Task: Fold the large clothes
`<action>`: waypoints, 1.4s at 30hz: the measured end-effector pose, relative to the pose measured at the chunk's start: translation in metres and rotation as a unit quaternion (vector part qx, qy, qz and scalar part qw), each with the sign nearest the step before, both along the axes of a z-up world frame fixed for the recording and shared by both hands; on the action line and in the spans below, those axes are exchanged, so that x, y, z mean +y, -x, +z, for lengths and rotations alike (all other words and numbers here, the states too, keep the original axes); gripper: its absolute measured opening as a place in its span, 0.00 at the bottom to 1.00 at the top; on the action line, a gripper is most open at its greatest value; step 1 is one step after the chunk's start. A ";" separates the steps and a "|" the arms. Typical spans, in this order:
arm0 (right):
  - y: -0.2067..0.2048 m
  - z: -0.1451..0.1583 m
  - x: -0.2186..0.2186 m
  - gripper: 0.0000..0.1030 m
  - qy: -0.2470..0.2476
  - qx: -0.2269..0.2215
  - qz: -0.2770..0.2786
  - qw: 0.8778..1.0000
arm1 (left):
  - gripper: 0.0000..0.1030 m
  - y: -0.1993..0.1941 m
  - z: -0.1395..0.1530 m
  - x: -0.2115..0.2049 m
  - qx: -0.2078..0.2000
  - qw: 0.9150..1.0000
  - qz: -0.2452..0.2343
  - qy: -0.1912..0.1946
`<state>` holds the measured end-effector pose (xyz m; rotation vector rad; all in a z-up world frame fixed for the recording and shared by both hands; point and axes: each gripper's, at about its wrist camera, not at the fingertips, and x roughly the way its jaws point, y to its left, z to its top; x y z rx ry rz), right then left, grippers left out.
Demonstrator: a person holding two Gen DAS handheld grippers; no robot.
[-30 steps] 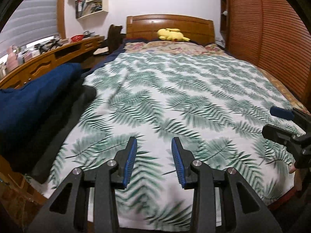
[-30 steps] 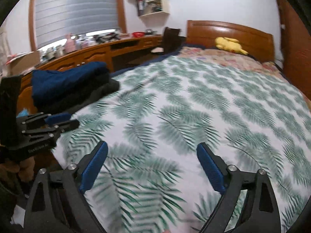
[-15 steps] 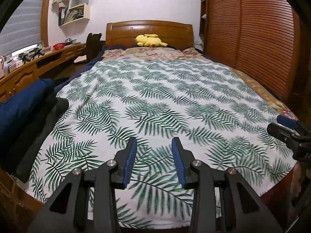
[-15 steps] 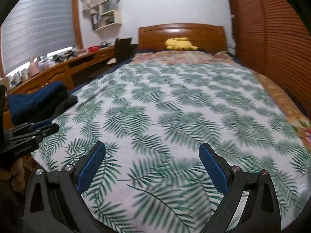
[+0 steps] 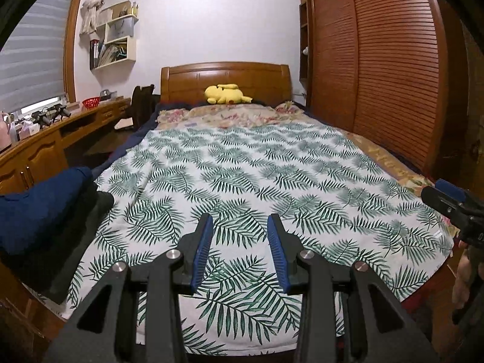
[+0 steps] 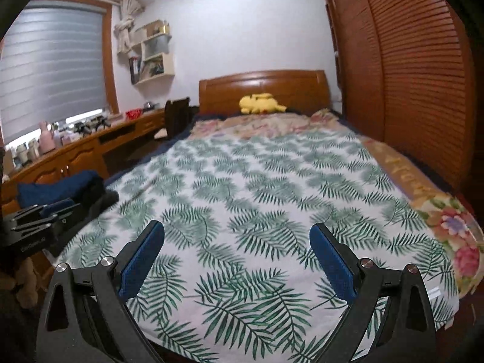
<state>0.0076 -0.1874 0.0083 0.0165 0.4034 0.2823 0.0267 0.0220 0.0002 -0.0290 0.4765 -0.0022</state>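
On the bed (image 5: 390, 157), spread flat over most of its top: palm-leaf sheet (image 5: 257, 175), white w/ green fronds. Near edge hangs over the foot of the bed; far edge stops short of the floral bedding (image 5: 230, 115) below the headboard. Small tag at the near right corner (image 5: 437, 233). No fold lines visible.

- Left gripper (image 5: 240, 239): above the near edge, about mid-width. Jaws parted by a moderate gap, nothing between them, not touching cloth.
- Right gripper (image 6: 236, 254): above the near edge, toward the right side. Jaws spread wide, empty.
- Dark pile (image 5: 45, 208), blue over black fabric: at the near left corner of the bed, resting on the sheet's left edge. Whether folded, can't tell.
- Yellow plush (image 5: 225, 93): far end, against the headboard.
- Desk (image 5: 36, 148) along the left side; louvred wardrobe (image 5: 378, 60) along the right.

Progress, est.: sheet laid out, smooth, ready. First fold not begun. Left to do: pinch the near corners, carry them to the far edge, halve again as needed.
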 end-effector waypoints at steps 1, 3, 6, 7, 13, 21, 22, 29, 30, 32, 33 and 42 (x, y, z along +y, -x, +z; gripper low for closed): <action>0.004 0.004 -0.002 0.96 -0.005 -0.008 -0.003 1.000 | 0.36 0.003 0.003 0.000 -0.003 1.000 -0.001 0.001; 0.008 0.008 -0.003 0.96 -0.005 -0.017 -0.006 1.000 | 0.36 0.007 0.007 0.000 -0.009 1.000 -0.002 0.003; 0.010 0.011 -0.004 0.96 -0.004 -0.020 -0.006 1.000 | 0.36 0.008 0.008 0.002 -0.011 1.000 -0.001 0.006; 0.009 0.010 -0.004 0.96 -0.003 -0.020 -0.006 1.000 | 0.36 0.008 0.007 0.002 -0.011 1.000 0.001 0.007; 0.010 0.010 -0.006 0.96 -0.002 -0.017 -0.008 1.000 | 0.36 0.008 0.007 0.004 -0.010 1.000 0.003 0.008; 0.009 0.009 -0.004 0.96 0.001 -0.014 -0.011 1.000 | 0.37 0.010 0.006 0.002 -0.012 1.000 0.003 0.008; 0.009 0.009 -0.004 0.96 0.002 -0.014 -0.011 1.000 | 0.37 0.010 0.006 0.002 -0.013 1.000 0.003 0.007; 0.009 0.010 -0.001 0.96 0.006 -0.015 -0.011 1.000 | 0.37 0.012 0.006 -0.001 -0.016 1.000 0.004 0.010; 0.009 0.009 -0.001 0.96 0.005 -0.015 -0.010 1.000 | 0.37 0.012 0.006 -0.001 -0.016 1.000 0.004 0.010; 0.009 0.009 -0.001 0.96 0.005 -0.015 -0.011 1.000 | 0.37 0.013 0.006 -0.001 -0.016 1.000 0.003 0.010; 0.009 0.009 -0.001 0.96 0.005 -0.015 -0.011 1.000 | 0.37 0.013 0.006 -0.001 -0.016 1.000 0.004 0.009; 0.009 0.009 -0.001 0.96 0.005 -0.015 -0.011 1.000 | 0.37 0.015 0.007 -0.001 -0.018 1.000 0.006 0.010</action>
